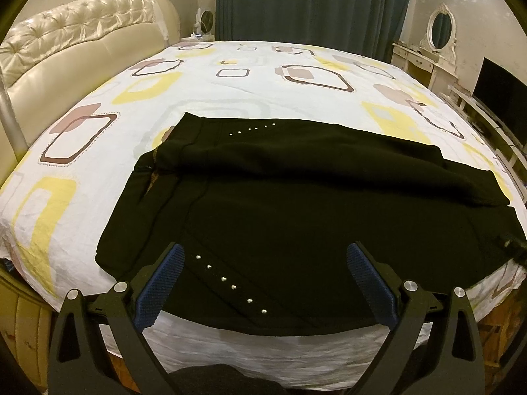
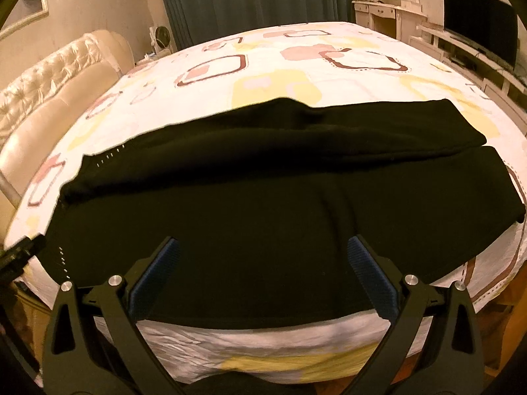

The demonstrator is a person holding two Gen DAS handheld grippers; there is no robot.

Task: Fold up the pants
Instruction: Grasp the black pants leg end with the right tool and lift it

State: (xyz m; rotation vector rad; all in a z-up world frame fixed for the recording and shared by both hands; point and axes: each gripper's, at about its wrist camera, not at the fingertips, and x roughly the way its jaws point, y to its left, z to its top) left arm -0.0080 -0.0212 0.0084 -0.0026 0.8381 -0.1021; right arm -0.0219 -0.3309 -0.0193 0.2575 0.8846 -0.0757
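Note:
Black pants (image 1: 296, 204) lie spread flat across the near edge of the bed, waist to the left, legs side by side running right. Small silver studs (image 1: 230, 284) mark the pocket lines. My left gripper (image 1: 265, 263) is open, its blue-padded fingers hovering over the near waist part, holding nothing. In the right wrist view the pants (image 2: 263, 197) fill the middle, and my right gripper (image 2: 263, 256) is open over the near leg, holding nothing. The tip of the left gripper shows at the left edge (image 2: 23, 250).
The bed has a white sheet with yellow and brown squares (image 1: 230, 75). A cream tufted headboard (image 1: 66, 42) stands at the left. Teal curtains (image 1: 313, 3), a white dressing table with oval mirror (image 1: 434, 42) and a dark screen (image 1: 500, 89) are beyond the bed.

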